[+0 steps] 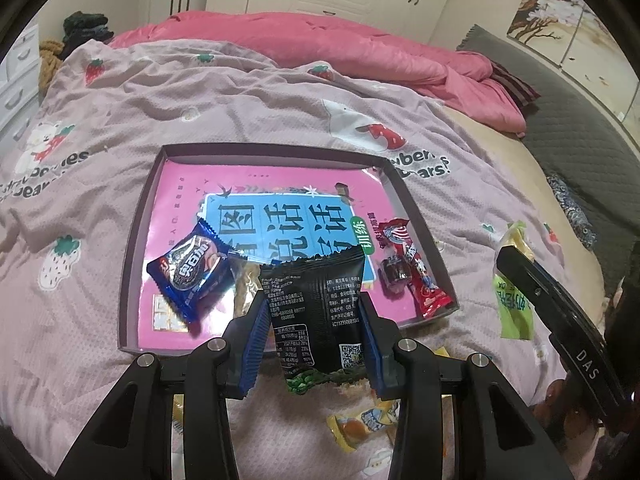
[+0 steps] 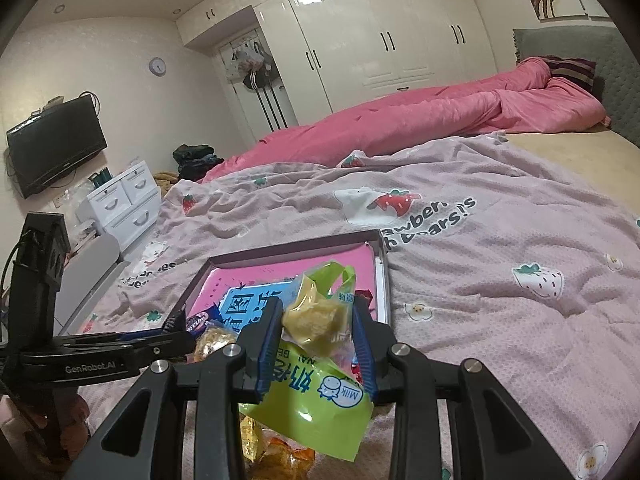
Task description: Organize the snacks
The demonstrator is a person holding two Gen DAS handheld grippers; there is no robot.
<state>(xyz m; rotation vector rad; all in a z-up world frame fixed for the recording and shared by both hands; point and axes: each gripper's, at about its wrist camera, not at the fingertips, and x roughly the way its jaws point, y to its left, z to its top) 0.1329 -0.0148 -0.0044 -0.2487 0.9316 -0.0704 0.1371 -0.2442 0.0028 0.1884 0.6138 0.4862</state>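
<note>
I judge the job roughly half done; the shallow box [image 1: 141, 216] on the pink bedspread [image 1: 248, 104] already holds a blue cookie packet [image 1: 192, 272], a red wrapper [image 1: 416, 268] with a small dark sweet [image 1: 394, 270] beside it, and a gold-wrapped piece [image 1: 245, 288] partly under the blue packet; my left gripper [image 1: 316, 320] is clamped on a black snack packet [image 1: 320, 312], held upright just over the near edge of the box and not yet released; my right gripper [image 2: 318, 336] is clamped on a green milk-candy bag [image 2: 316, 412], hanging near the box's right corner, outside it; several loose sweets remain on the bedspread below my grippers, among them a yellow wrapped candy [image 1: 360, 428] and orange wrapped pieces [image 2: 288, 458], so at least these and the two held items are left to place; I cannot count the loose pieces, since the gripper frames cover most of them; the near rim of the box is hidden behind the black packet; the print on the small wrappers is too blurred to read.
</note>
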